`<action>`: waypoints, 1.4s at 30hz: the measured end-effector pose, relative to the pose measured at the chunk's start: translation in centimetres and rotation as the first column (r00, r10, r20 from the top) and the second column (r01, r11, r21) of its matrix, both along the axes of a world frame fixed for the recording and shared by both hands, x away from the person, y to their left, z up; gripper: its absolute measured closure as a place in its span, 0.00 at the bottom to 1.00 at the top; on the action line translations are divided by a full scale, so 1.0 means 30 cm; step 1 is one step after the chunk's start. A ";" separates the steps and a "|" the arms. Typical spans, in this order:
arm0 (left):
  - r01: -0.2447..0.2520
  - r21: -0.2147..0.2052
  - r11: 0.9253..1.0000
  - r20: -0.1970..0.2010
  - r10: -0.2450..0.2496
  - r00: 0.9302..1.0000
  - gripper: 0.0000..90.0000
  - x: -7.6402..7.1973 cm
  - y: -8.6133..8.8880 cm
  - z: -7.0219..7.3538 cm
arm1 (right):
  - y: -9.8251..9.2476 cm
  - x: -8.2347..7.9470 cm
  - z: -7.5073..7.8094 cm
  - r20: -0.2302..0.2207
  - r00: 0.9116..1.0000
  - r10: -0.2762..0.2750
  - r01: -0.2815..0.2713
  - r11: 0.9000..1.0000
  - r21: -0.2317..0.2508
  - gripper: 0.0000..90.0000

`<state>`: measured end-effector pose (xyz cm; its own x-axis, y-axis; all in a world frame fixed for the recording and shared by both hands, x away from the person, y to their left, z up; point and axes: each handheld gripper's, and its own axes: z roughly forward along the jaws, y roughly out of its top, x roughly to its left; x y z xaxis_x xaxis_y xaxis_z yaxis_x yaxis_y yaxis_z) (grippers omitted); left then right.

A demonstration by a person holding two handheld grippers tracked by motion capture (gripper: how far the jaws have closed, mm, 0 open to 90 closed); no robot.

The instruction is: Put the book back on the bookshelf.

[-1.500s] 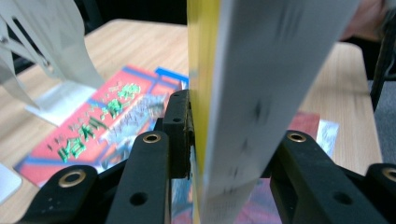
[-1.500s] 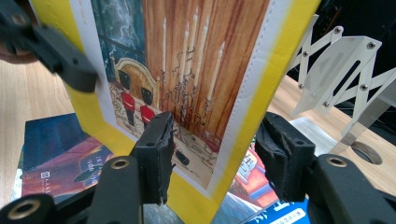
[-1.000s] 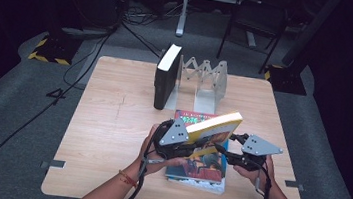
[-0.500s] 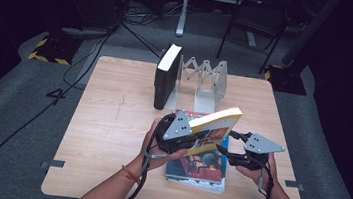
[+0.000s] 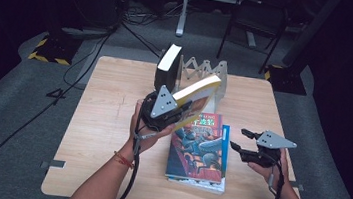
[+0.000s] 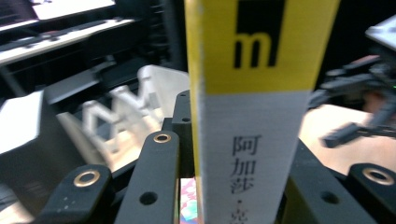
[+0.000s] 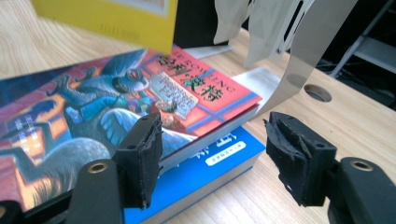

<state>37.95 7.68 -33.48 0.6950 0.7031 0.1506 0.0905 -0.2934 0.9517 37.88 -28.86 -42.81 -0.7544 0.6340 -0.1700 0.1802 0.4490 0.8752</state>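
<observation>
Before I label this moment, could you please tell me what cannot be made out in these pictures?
- Yellow book: the lower spine text runs off the bottom edge of the left gripper view, between the left gripper jaws.
- Blue book: its cover lies under the picture book; the spine print is too small to read.
- Metal rack: blurred in the left gripper view, partly behind the yellow book in the high view.
</observation>
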 end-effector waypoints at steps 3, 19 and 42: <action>-0.052 0.011 0.999 0.002 0.052 0.999 0.83 0.018 0.025 -0.002 | 0.001 0.002 -0.003 -0.016 1.000 0.004 -0.004 1.000 0.001 0.40; -0.310 -0.034 0.950 -0.099 0.305 0.947 0.83 0.135 0.118 -0.133 | 0.019 0.014 -0.035 -0.045 0.999 0.010 -0.012 0.999 -0.049 0.40; -0.440 -0.111 0.891 -0.109 0.429 0.897 0.83 0.285 0.000 -0.220 | 0.029 0.016 -0.051 -0.043 0.999 0.020 -0.023 0.997 -0.077 0.40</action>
<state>46.50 7.68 -40.08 0.3217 0.9468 -0.0049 0.2571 -0.0823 0.9629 38.36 -27.98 -44.34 -0.7755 0.6035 -0.1853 0.2060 0.5192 0.8294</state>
